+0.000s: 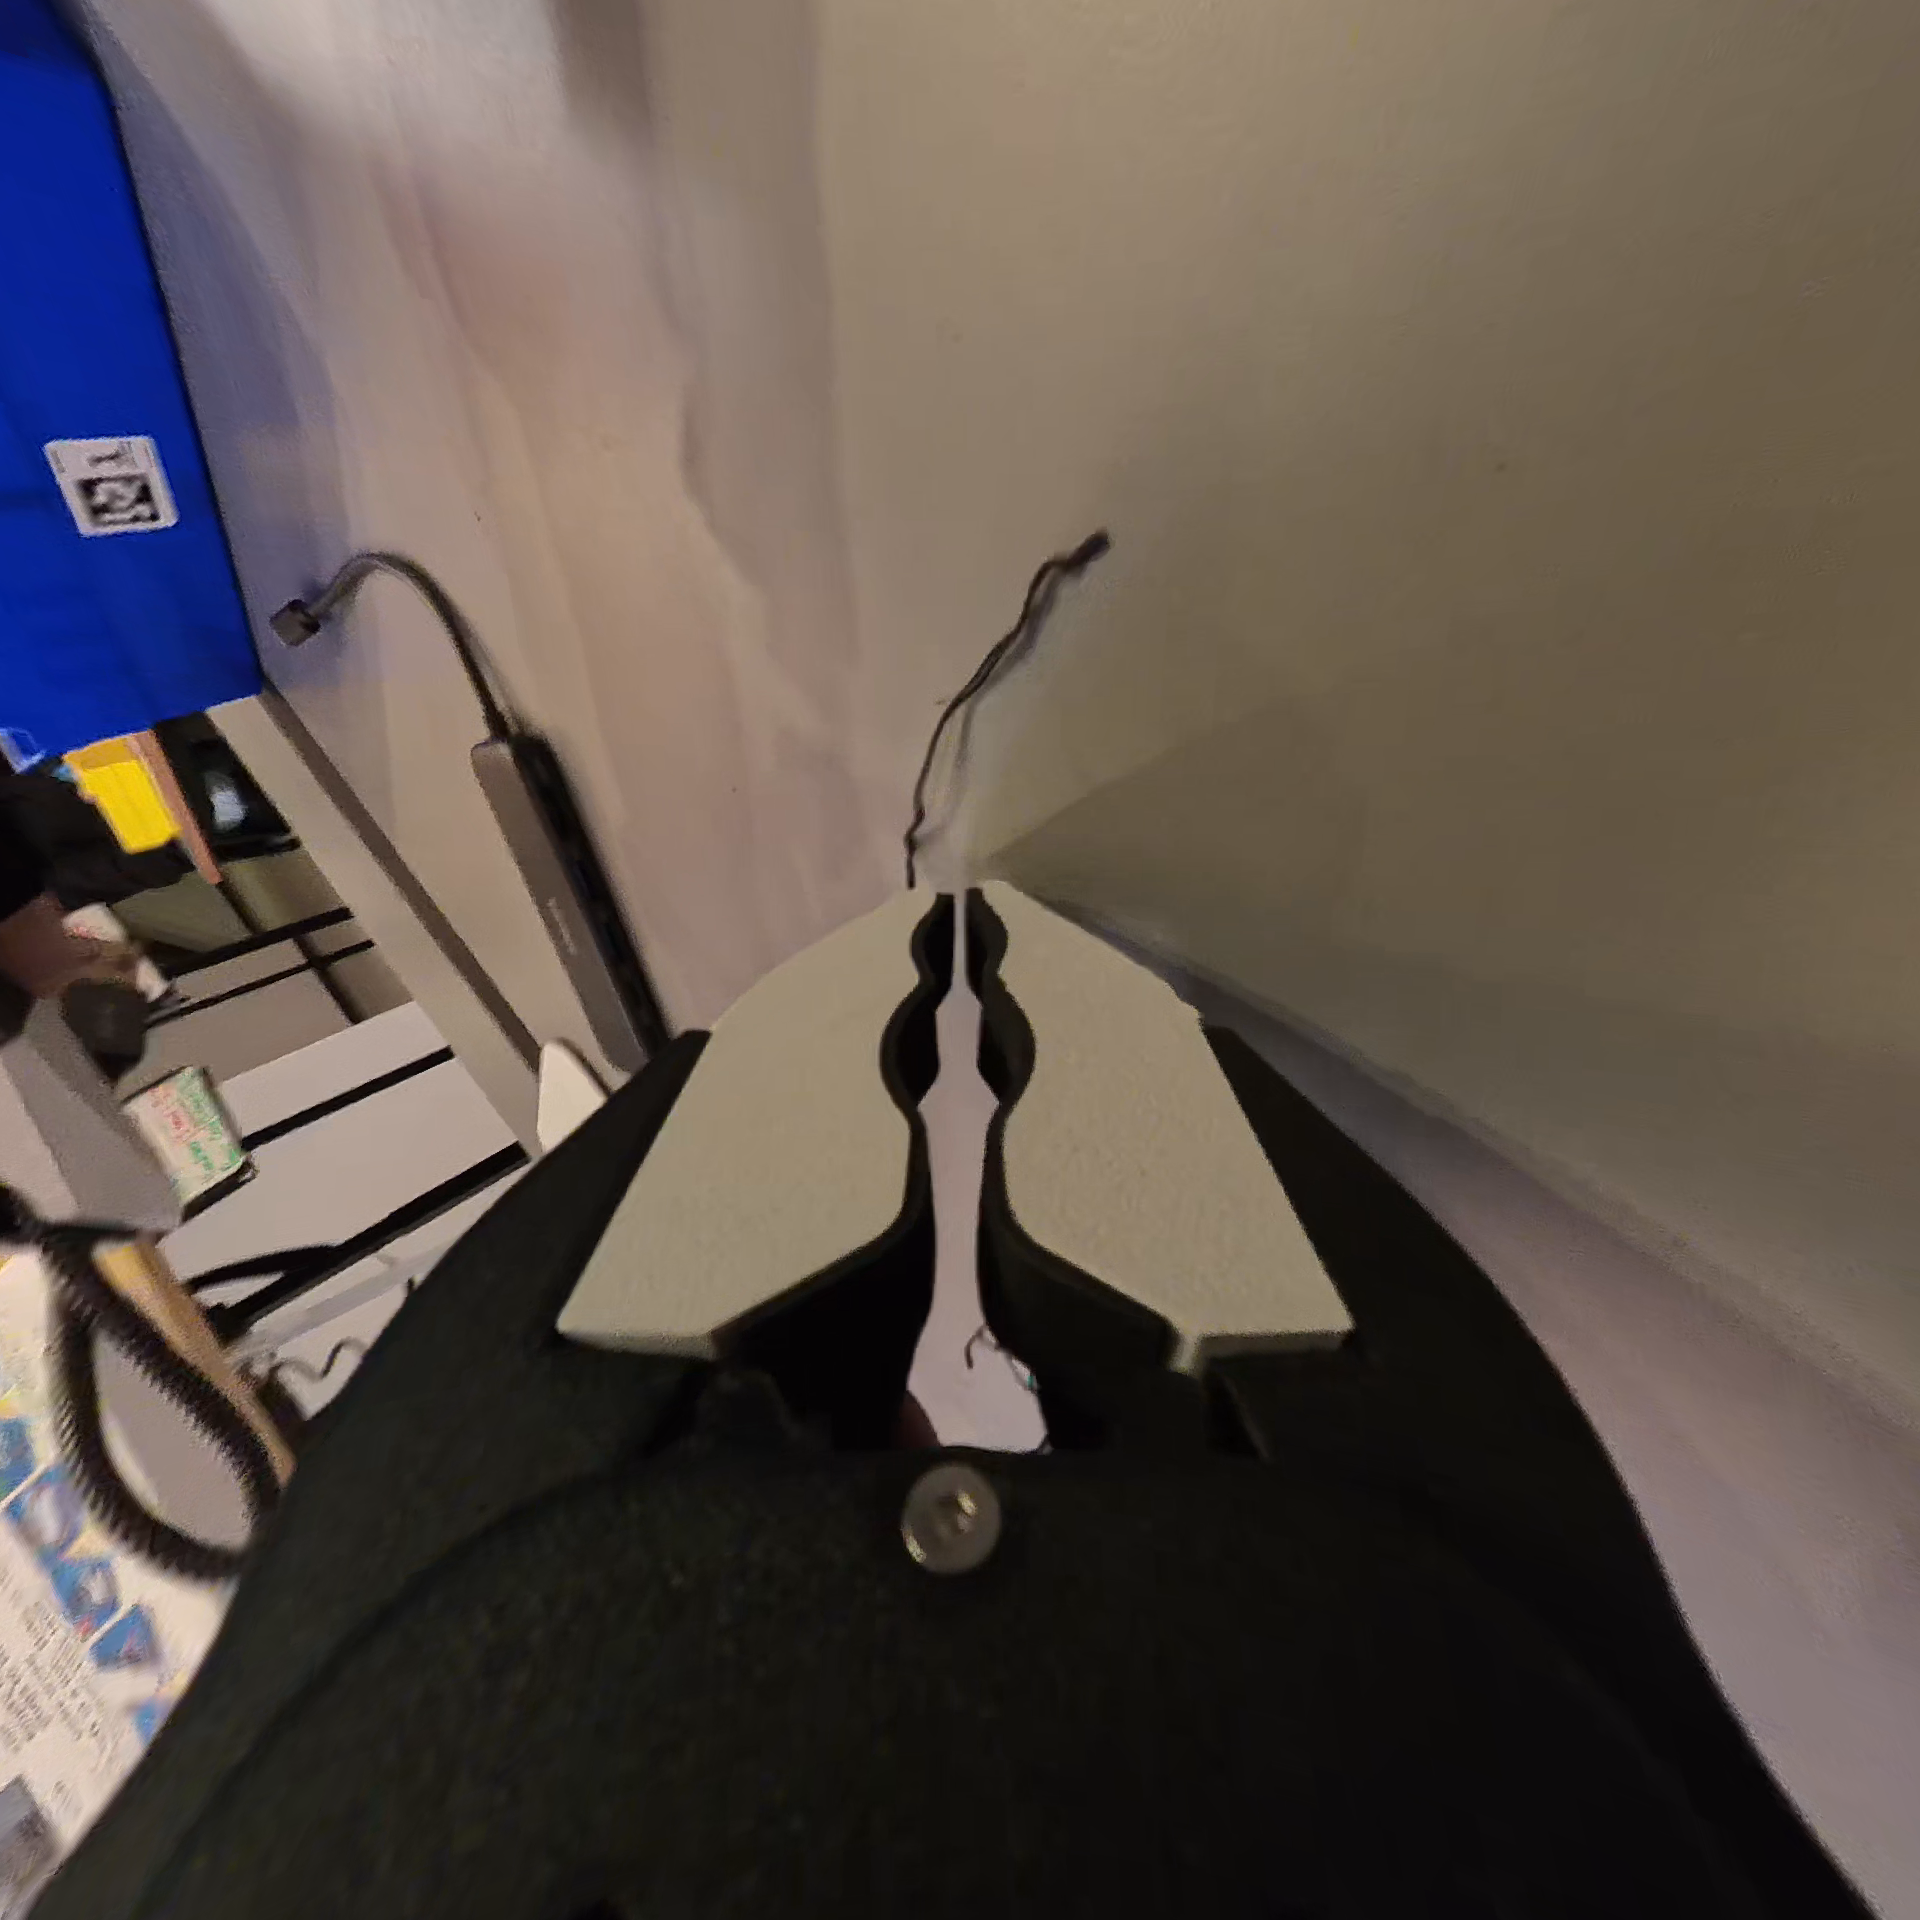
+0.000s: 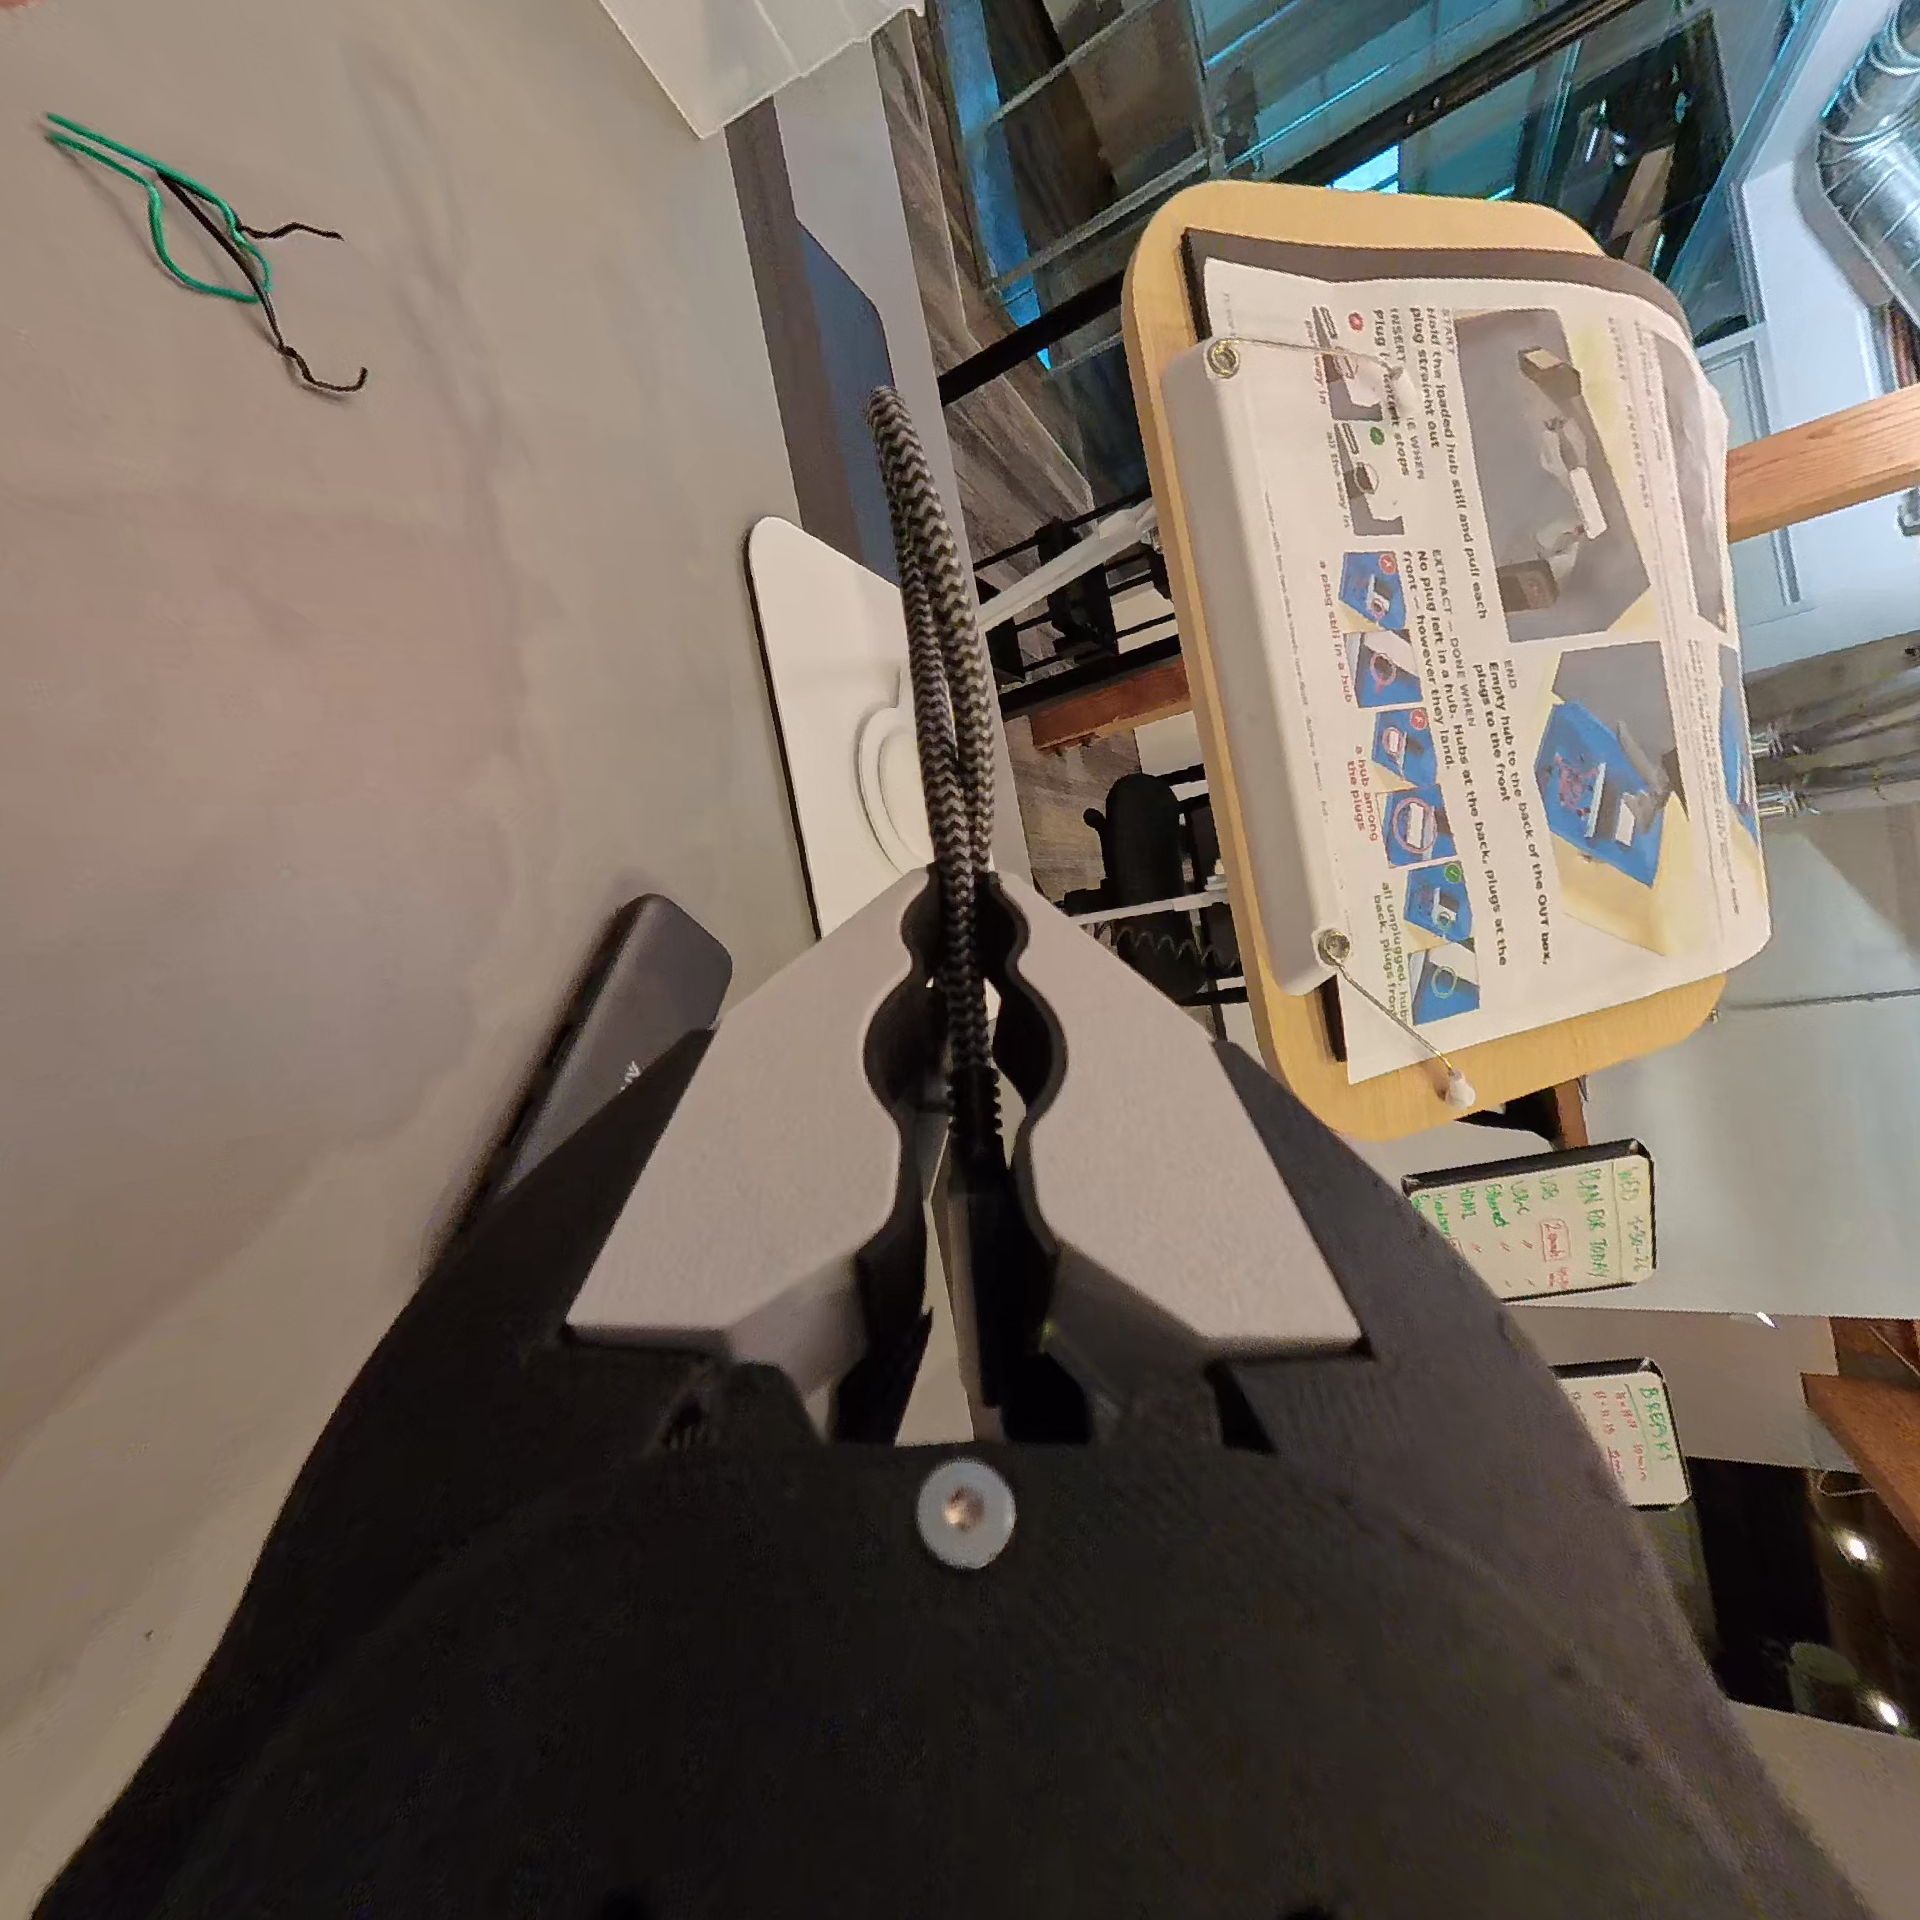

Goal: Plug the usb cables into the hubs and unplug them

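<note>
In the left wrist view my left gripper is shut, tips down on the pale table cloth. A thin black wire runs along a fold in the cloth up to the tips; I cannot tell whether it is pinched. A grey USB hub with its black lead lies to the left. In the right wrist view my right gripper is shut on a black-and-white braided USB cable, whose looped length sticks out ahead, the plug end back between the fingers. A dark grey hub lies just left of the fingers.
A blue bin stands at the far left. Loose green and black wires lie on the cloth. A white board sits at the table edge. A wooden stand with an instruction sheet is beyond the edge. Across from one pair of fingers to the other is roughly 20 centimeters. To the dark grey hub: right tips about 11 centimeters, left tips about 15 centimeters.
</note>
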`<state>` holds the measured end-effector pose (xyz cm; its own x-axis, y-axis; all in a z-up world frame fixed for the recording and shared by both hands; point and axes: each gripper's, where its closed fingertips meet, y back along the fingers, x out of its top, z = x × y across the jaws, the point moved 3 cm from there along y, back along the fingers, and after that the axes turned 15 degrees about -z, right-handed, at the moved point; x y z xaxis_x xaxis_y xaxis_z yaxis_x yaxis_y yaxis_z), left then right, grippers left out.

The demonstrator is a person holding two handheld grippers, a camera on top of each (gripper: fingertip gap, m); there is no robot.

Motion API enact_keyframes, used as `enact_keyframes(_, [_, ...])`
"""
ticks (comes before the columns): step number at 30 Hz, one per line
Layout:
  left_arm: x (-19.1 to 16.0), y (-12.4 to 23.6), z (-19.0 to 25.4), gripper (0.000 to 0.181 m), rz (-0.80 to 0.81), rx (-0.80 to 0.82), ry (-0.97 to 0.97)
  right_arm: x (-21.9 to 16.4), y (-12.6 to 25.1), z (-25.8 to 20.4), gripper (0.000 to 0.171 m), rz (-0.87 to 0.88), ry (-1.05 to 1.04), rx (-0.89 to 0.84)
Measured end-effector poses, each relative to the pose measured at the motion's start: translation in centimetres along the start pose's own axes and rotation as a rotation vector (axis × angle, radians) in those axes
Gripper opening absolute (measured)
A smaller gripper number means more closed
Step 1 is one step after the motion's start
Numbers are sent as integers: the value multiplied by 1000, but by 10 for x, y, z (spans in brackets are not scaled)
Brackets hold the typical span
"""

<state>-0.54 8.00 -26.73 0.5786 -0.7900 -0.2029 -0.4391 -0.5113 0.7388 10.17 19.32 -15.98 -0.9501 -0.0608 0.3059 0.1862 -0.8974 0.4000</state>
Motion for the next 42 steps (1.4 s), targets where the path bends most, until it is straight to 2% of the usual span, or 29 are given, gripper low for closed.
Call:
enact_keyframes(2, [-10,6,-6,23,-24,19,65,-2,1,3,2,1,-11,-2])
enact_keyframes(3, [-20,10,-8,28,-39,19,114,-2,1,4,2,2,-17,-2])
enact_keyframes(8, [-94,32,-12,42,-162,7,381,-6,0,6,3,8,-46,5])
enact_keyframes(12, [-131,38,1,40,-213,-32,474,-6,-2,4,2,7,-47,17])
enact_keyframes(18, [-128,21,4,29,-138,-118,632,-5,-4,-1,3,6,-45,29])
enact_keyframes(24, [-130,-6,2,29,-128,-291,818,-8,-5,1,3,8,-65,37])
enact_keyframes(31, [-152,-5,0,24,-115,-323,896,-11,-6,3,3,11,-79,41])
enact_keyframes(39, [-146,-20,16,21,-65,-418,925,-9,-6,0,3,11,-73,45])
enact_keyframes(42, [-147,-25,18,12,-73,-414,940,-9,-6,0,3,12,-76,46])
